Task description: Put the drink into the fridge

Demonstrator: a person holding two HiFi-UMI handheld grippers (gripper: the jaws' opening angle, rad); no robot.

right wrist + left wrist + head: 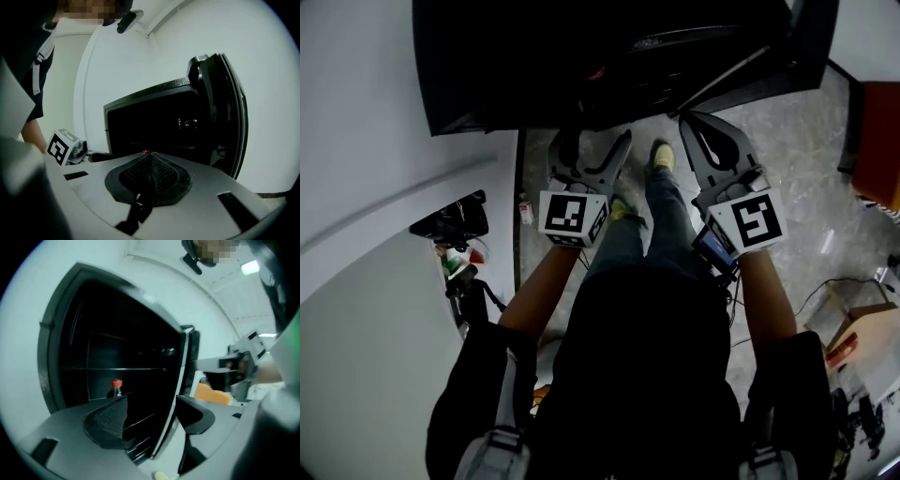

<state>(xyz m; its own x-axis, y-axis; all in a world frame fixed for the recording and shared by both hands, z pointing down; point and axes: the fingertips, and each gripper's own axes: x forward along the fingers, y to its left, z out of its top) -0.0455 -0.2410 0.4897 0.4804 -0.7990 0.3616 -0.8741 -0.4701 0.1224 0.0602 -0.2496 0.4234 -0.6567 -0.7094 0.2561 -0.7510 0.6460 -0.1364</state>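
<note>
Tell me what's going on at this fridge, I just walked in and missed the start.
A person stands at the black fridge, whose door is swung open, with a two-jaw gripper in each hand. The dark drink bottle with a red cap stands on a shelf inside. The left gripper is open with nothing between its jaws. The right gripper is shut and empty. Neither touches the bottle.

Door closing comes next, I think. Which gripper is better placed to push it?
Probably right: the right gripper, jaws shut, is nearer the open door; the left gripper faces the shelves.
</note>
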